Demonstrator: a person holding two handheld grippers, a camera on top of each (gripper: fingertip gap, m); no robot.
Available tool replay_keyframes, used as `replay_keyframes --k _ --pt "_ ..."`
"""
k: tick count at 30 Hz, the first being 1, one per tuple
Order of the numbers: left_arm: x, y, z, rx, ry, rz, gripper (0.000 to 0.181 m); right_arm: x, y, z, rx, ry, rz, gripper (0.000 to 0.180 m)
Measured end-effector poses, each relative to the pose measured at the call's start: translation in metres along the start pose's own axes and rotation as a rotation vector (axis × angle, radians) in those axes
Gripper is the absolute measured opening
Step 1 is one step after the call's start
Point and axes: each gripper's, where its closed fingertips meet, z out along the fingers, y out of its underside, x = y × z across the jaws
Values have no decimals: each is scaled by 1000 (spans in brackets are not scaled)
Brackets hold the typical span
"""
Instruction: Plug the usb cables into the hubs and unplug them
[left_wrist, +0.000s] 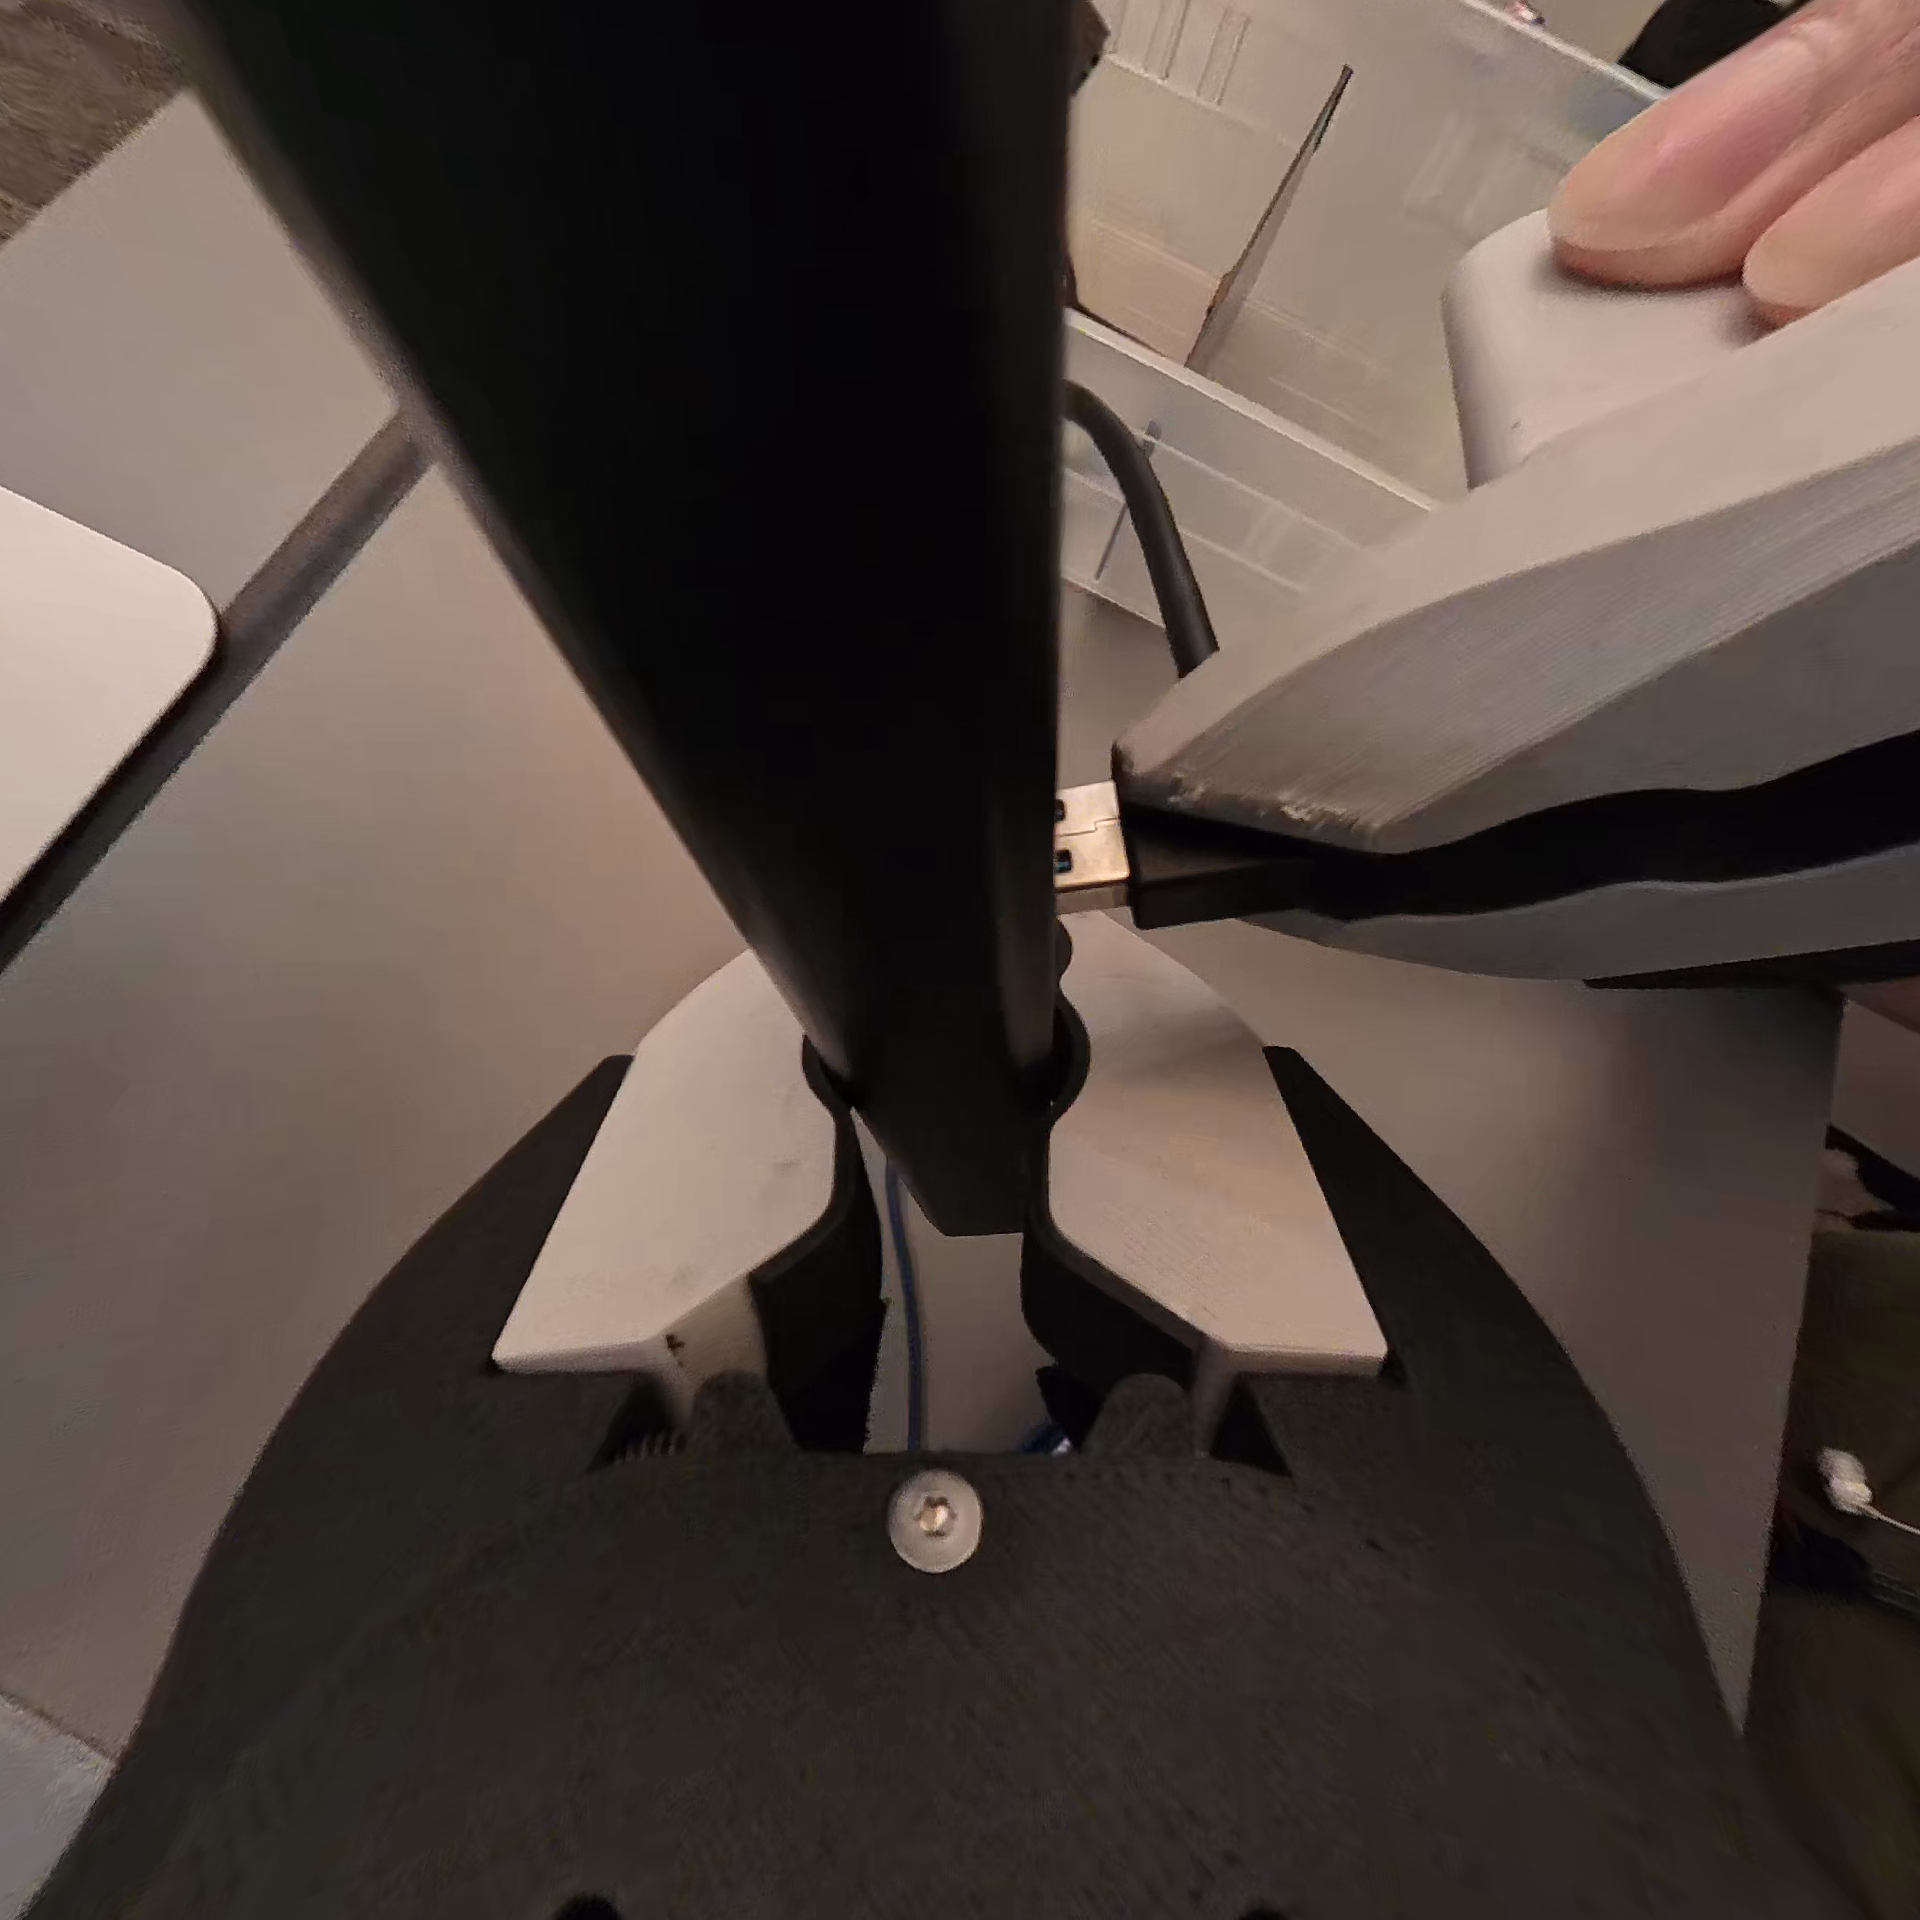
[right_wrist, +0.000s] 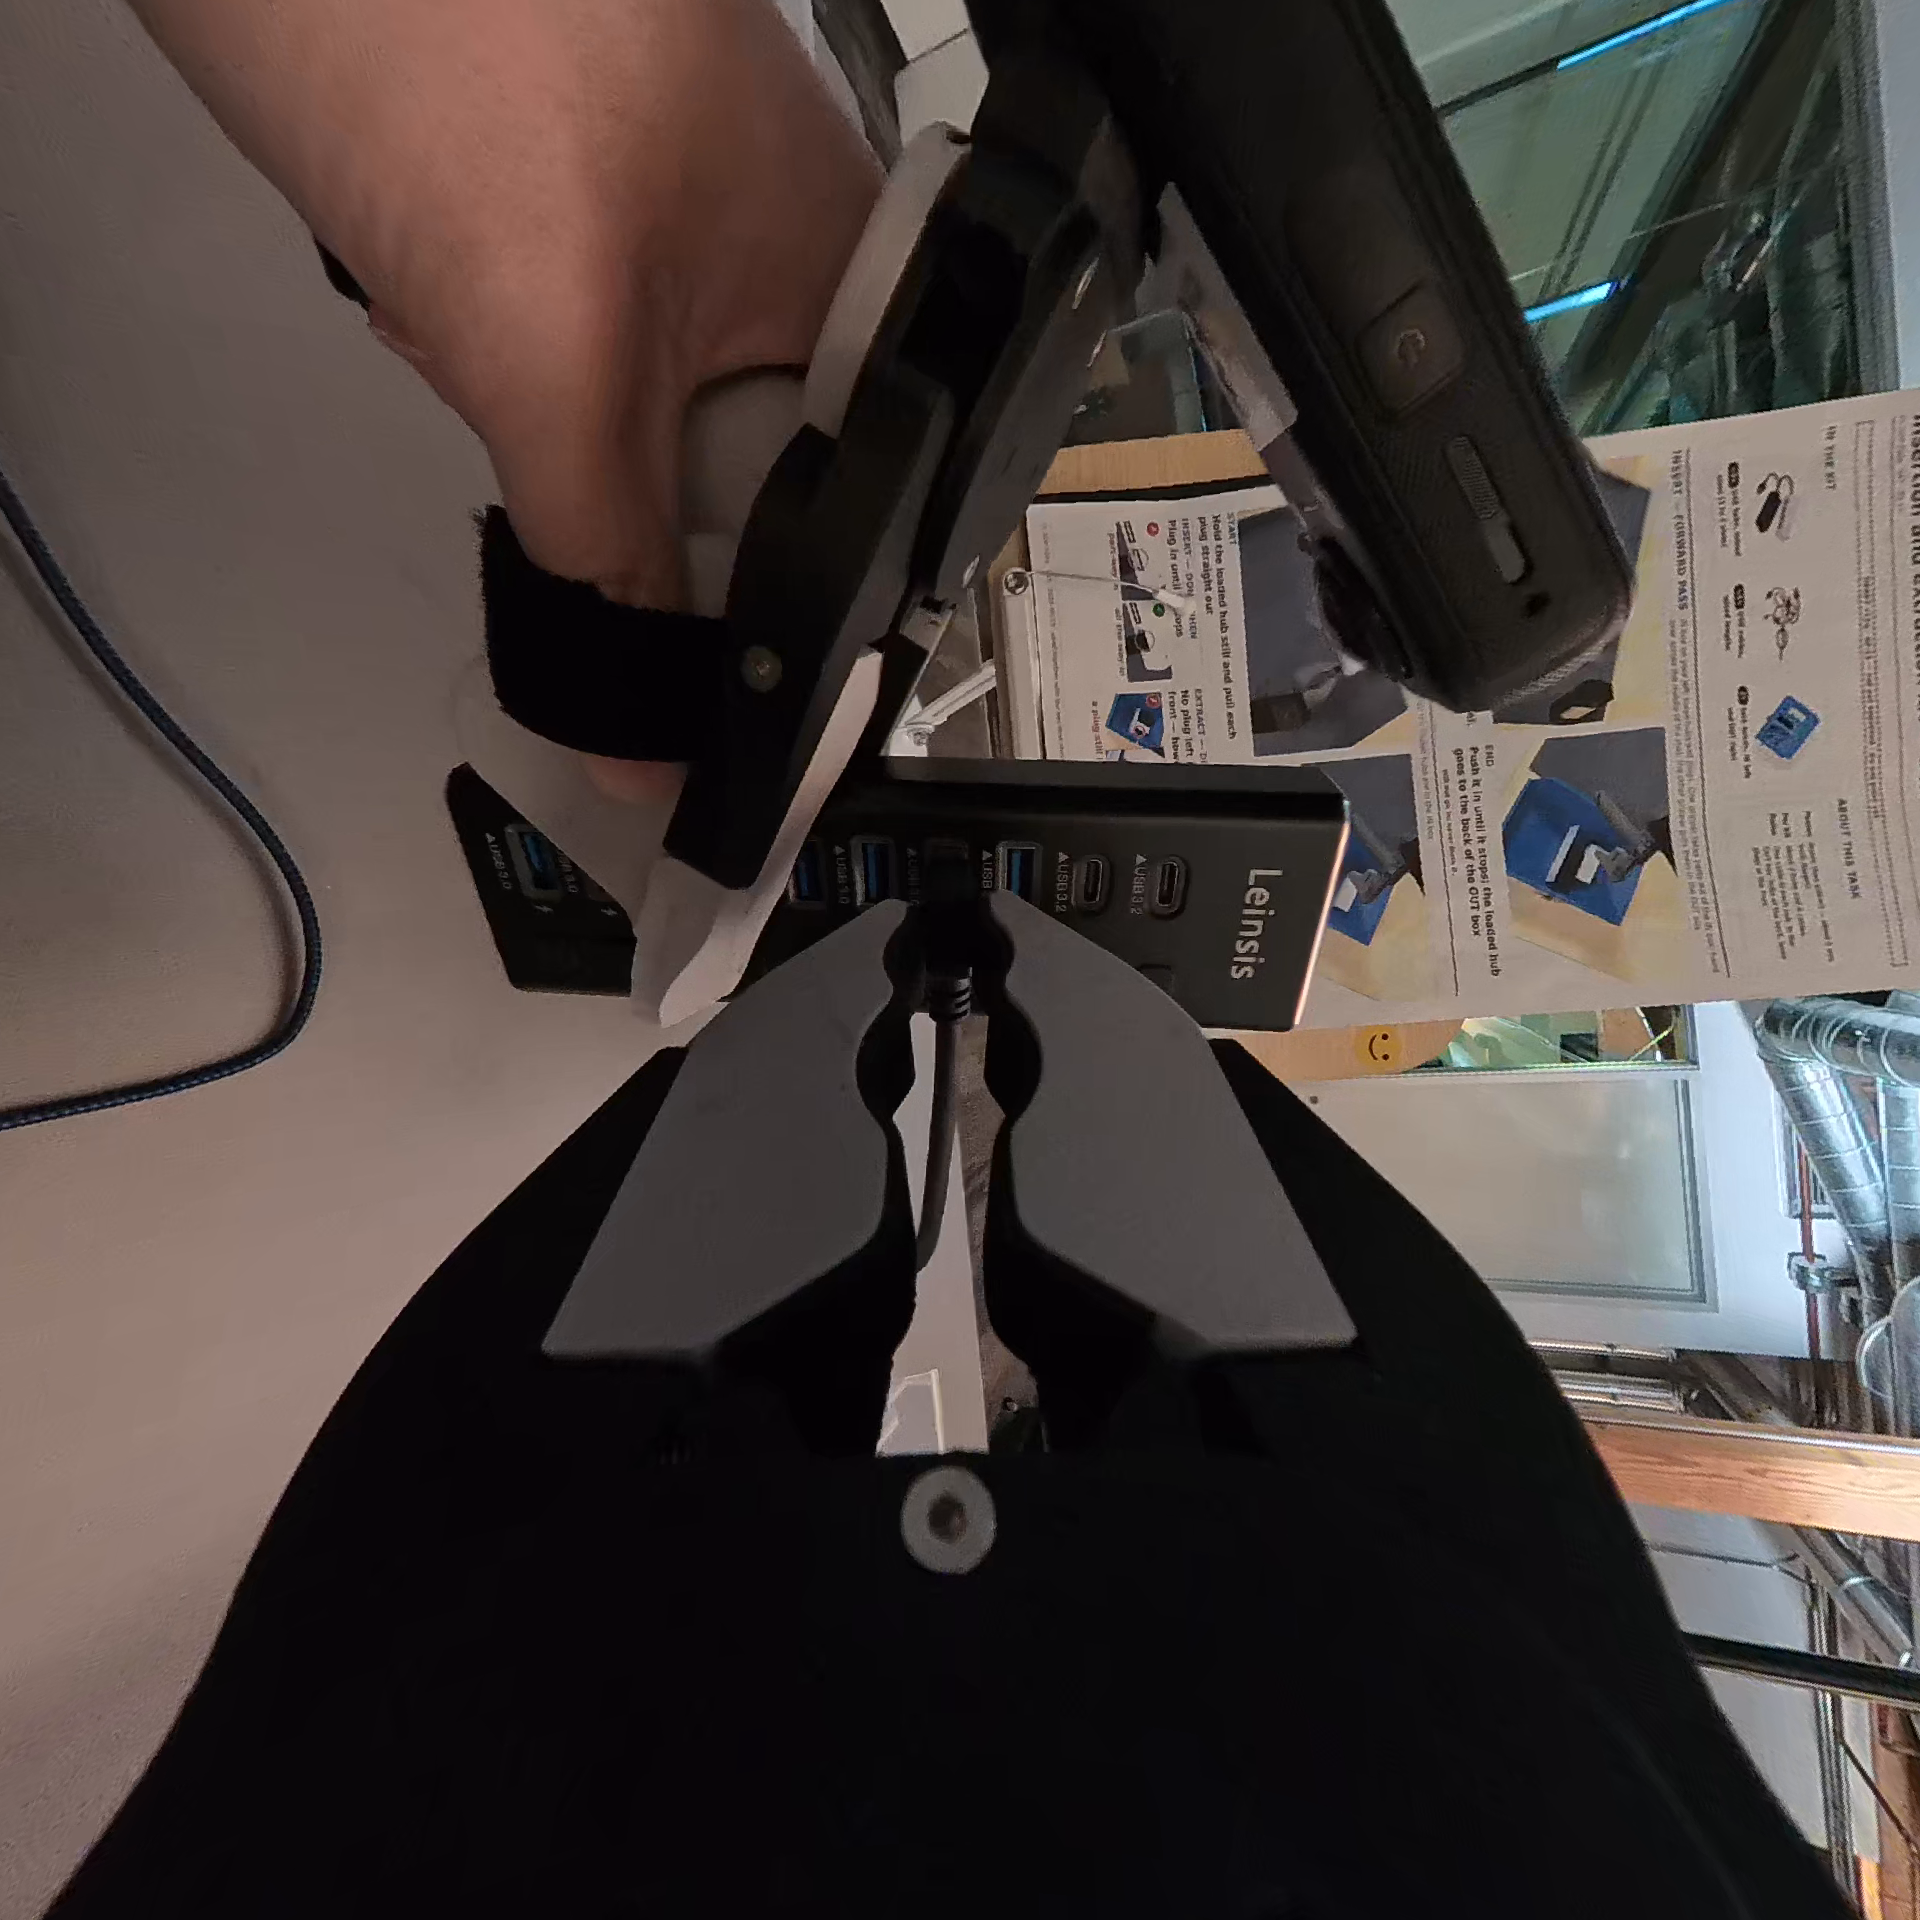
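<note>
Left gripper (left_wrist: 940, 1081): jaws closed tight on black hub (left_wrist: 727, 520), held on edge above the table (left_wrist: 312, 831) | right gripper (right_wrist: 940, 935): jaws pinched on black usb plug (left_wrist: 1195, 878), cable (right_wrist: 935, 1132) trailing between fingers | plug's metal tip at hub's port face, partly exposed

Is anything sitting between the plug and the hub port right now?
Nothing visible. In the left wrist view the USB plug, held in the right hand-held gripper, has its metal tip right at the edge of the black hub clamped in the left hand-held gripper; the port itself is hidden.
</note>
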Motion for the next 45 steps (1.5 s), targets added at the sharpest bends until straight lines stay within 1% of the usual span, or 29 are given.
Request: replay_keyframes --k 3,6,10,13,23,30,35,39,41,45 --pt "-1 -1 -2 3 -23 17 28 2 -1 -1 10 22 -12 9" --pt "4 -5 -4 27 17 0 28 4 -3 -1 21 49 -6 9" --pt "-1 -2 -6 5 -41 69 28 3 -4 -1 35 56 -7 10" --pt "-1 -2 -8 6 -47 76 28 4 -6 -1 38 71 -8 9" --pt "-4 0 -7 -7 -84 76 29 3 -7 1 -17 93 -14 9" --pt "2 -3 -10 6 -63 87 29 6 -9 -1 11 107 1 9" --pt "0 -1 -8 -8 -86 93 30 4 -7 0 -24 109 -16 9" --pt "1 -10 -7 82 -17 2 28 7 -8 3 21 120 -5 9" --pt "4 -15 -9 120 23 -32 28 12 -9 3 27 154 6 10" --pt "2 -18 -15 135 2 -21 28 17 -16 -3 59 202 -13 14"
